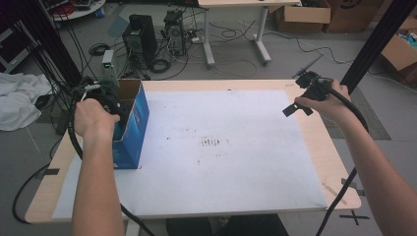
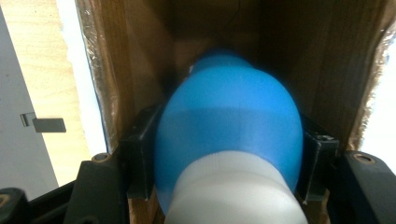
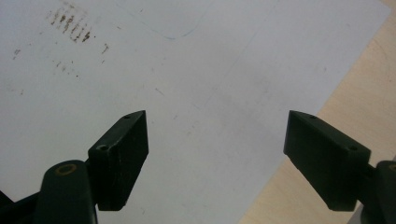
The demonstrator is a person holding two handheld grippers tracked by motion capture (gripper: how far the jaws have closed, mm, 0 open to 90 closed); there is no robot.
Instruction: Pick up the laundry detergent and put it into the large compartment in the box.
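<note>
An open blue cardboard box [image 1: 134, 124] stands at the left of the white sheet [image 1: 221, 167]. My left gripper [image 1: 118, 112] reaches into its open top, with the hand above it. In the left gripper view the gripper [image 2: 228, 144] is shut on a smooth, rounded blue-and-white object [image 2: 229, 112], between the box's brown inner walls [image 2: 140, 56]. My right gripper [image 1: 297, 109] hovers over the sheet's far right edge. It is open [image 3: 217, 140], with nothing between its fingers [image 3: 121, 154], and the sheet [image 3: 196, 70] lies below it.
The wooden table [image 1: 322, 147] shows as bare strips around the sheet. Faint brown marks [image 1: 212, 142] dot the sheet's middle. Beyond the far edge are computer towers [image 1: 140, 39], cables and cardboard boxes [image 1: 302, 14] on the floor. A black frame post [image 1: 373, 44] rises at right.
</note>
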